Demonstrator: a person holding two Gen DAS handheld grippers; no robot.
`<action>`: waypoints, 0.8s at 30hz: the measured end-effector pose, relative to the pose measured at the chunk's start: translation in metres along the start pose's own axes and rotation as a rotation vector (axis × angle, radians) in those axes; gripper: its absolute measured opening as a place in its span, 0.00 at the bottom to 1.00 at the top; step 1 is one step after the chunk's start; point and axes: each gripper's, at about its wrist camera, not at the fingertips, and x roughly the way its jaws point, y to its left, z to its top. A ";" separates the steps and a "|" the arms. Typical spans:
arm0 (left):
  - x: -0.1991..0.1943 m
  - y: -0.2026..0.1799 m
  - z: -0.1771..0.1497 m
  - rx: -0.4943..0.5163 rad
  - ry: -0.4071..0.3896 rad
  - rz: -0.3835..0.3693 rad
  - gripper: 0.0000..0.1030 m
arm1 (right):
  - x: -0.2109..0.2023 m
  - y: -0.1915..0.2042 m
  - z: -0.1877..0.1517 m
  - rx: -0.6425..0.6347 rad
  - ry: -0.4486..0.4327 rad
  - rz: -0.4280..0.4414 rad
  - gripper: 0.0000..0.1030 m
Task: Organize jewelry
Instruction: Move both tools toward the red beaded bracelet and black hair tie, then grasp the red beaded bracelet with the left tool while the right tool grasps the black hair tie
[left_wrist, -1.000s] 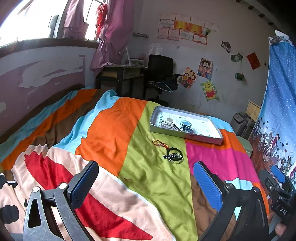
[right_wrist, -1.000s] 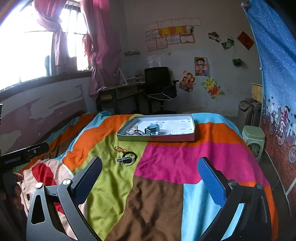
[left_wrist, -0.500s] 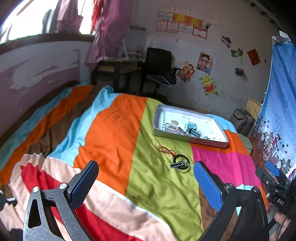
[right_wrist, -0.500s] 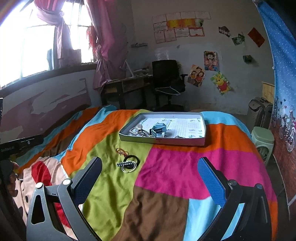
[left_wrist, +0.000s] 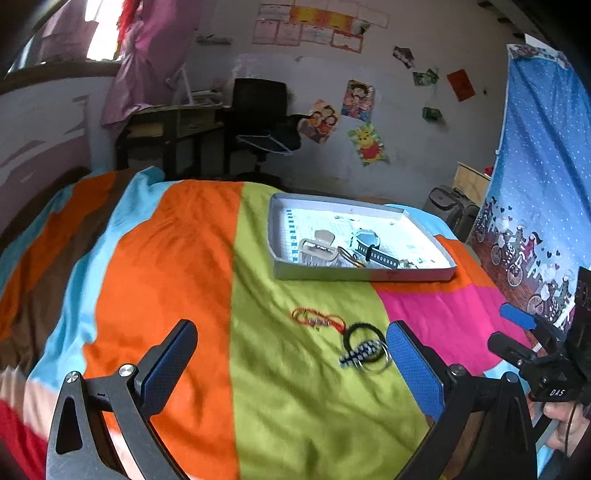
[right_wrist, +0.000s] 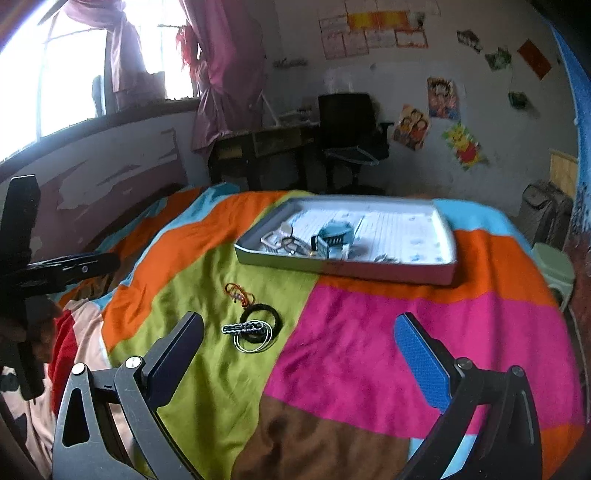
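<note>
A shallow grey tray (left_wrist: 362, 275) (right_wrist: 343, 266) lies on the bed and holds a clear hair claw (left_wrist: 319, 251), a blue watch (left_wrist: 367, 242) (right_wrist: 334, 236) and small pieces. In front of it, on the green stripe, rest a red cord bracelet (left_wrist: 317, 319) (right_wrist: 238, 291) and a black ring with a beaded strip and thin silver hoops (left_wrist: 364, 350) (right_wrist: 255, 326). My left gripper (left_wrist: 291, 363) hangs open above the bedspread, the ring pile just inside its right finger. My right gripper (right_wrist: 299, 354) is open too, with the pile near its left finger.
The striped bedspread (left_wrist: 177, 266) covers the whole bed. A desk and black office chair (right_wrist: 347, 136) stand beyond it by the postered wall. A blue curtain (left_wrist: 543, 177) hangs at the right, and a green stool (right_wrist: 554, 266) sits beside the bed.
Both grippers have moved forward toward the tray and the jewelry on the bedspread, which now look larger and nearer. Both stay open. Nothing on the bed has shifted.
</note>
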 end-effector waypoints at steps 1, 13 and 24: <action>0.010 0.001 0.001 0.004 -0.003 -0.008 1.00 | 0.009 -0.001 0.000 0.002 0.010 0.001 0.98; 0.110 0.002 0.003 0.007 0.099 -0.112 0.74 | 0.103 -0.001 -0.002 -0.023 0.133 0.070 0.48; 0.152 0.004 -0.009 -0.020 0.201 -0.152 0.56 | 0.145 0.020 -0.005 -0.102 0.202 0.140 0.25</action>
